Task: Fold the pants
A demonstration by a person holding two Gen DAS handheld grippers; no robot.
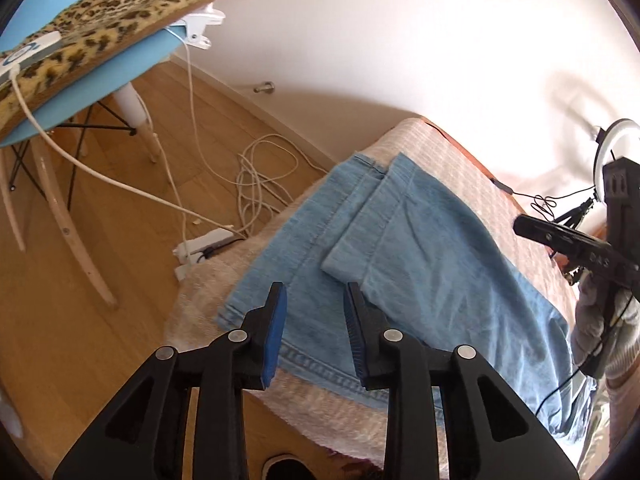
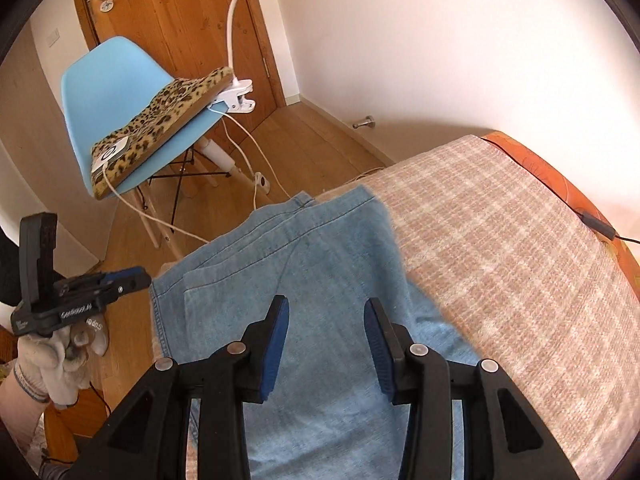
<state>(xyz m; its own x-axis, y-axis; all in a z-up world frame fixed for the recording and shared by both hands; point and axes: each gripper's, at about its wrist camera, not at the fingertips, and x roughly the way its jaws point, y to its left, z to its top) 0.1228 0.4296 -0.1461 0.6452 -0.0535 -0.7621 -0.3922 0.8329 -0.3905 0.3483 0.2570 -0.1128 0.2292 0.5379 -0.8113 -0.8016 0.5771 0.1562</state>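
Light blue denim pants lie folded on a bed, with the leg ends stacked toward the far edge. In the left wrist view my left gripper hangs just above the near hem of the pants. Its blue-padded fingers stand apart with nothing pressed between them. In the right wrist view my right gripper hovers over the middle of the pants. It is open too, with only flat cloth below the gap. White-gloved hands hold the grippers.
A beige checked blanket covers the bed, which has an orange edge. On the wooden floor stand a blue chair with a leopard cushion and a clip lamp. White cables and a power strip lie beside the bed. A ring light stands at the right.
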